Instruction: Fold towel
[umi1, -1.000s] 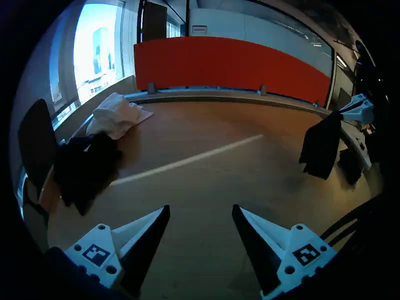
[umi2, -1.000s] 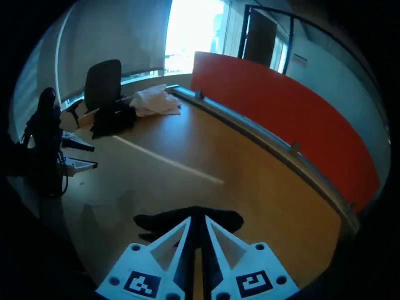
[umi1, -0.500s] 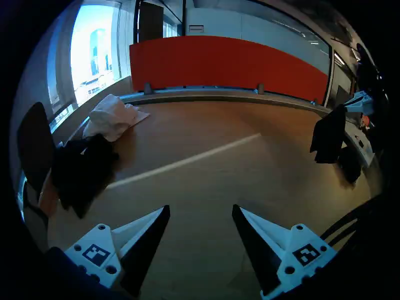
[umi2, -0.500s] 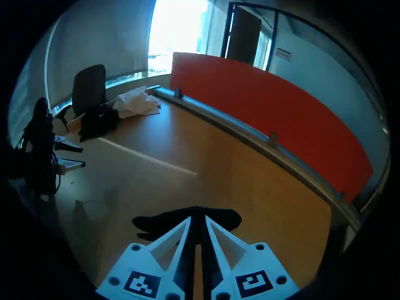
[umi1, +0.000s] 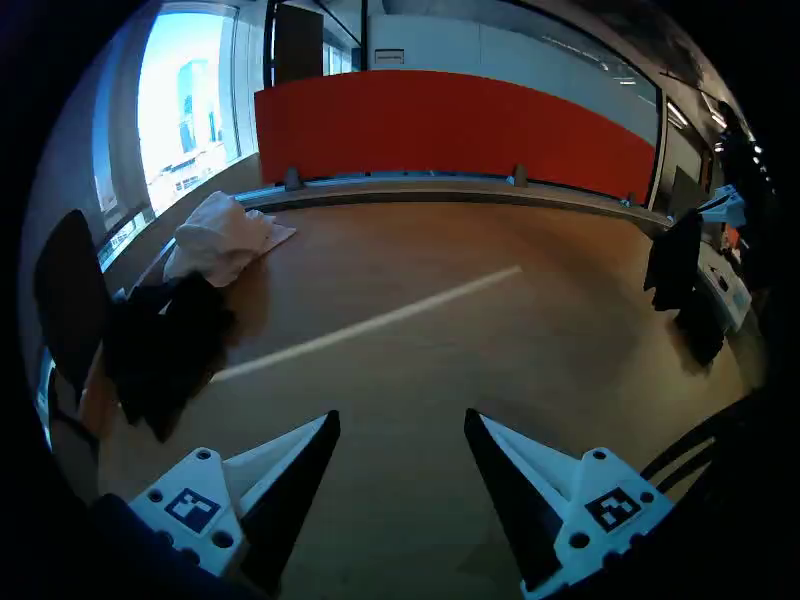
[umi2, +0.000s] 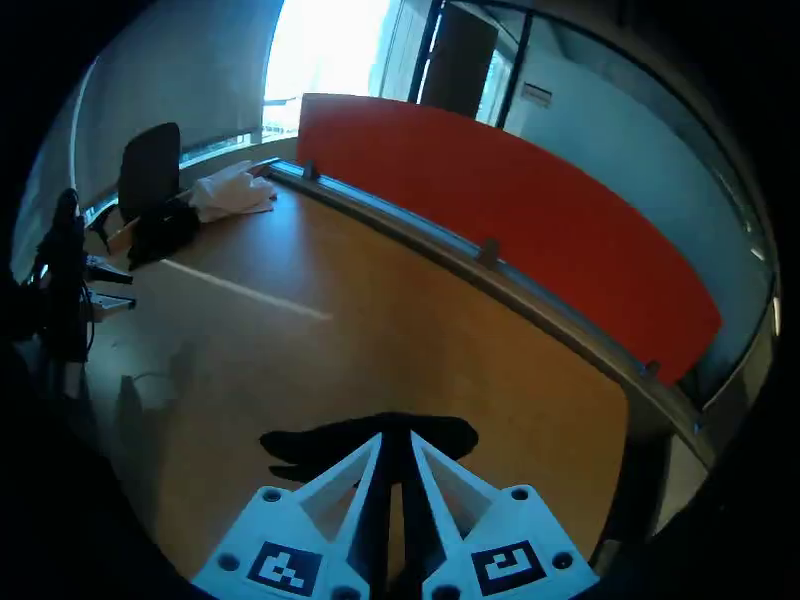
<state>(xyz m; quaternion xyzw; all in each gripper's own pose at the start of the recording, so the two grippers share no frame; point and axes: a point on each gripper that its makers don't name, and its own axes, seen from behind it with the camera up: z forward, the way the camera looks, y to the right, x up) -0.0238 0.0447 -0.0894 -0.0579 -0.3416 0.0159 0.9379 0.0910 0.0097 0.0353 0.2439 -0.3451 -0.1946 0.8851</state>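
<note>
Left hand-held gripper (umi1: 400, 420): fingers wide apart over the table (umi1: 420, 330), same as before. Right hand-held gripper (umi2: 395, 442) stays clamped on the dark towel (umi2: 300, 448), held up above the table. In the left gripper view the towel has drifted to the right edge since a second ago. White cloth (umi1: 218, 236) and dark heap (umi1: 165, 345) unmoved.

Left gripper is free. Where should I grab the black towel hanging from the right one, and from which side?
Probably its lower edge: the black towel hangs limp from the shut right gripper, with its bottom free. Bring the open left gripper in level from its own side, fingers straddling that edge.
</note>
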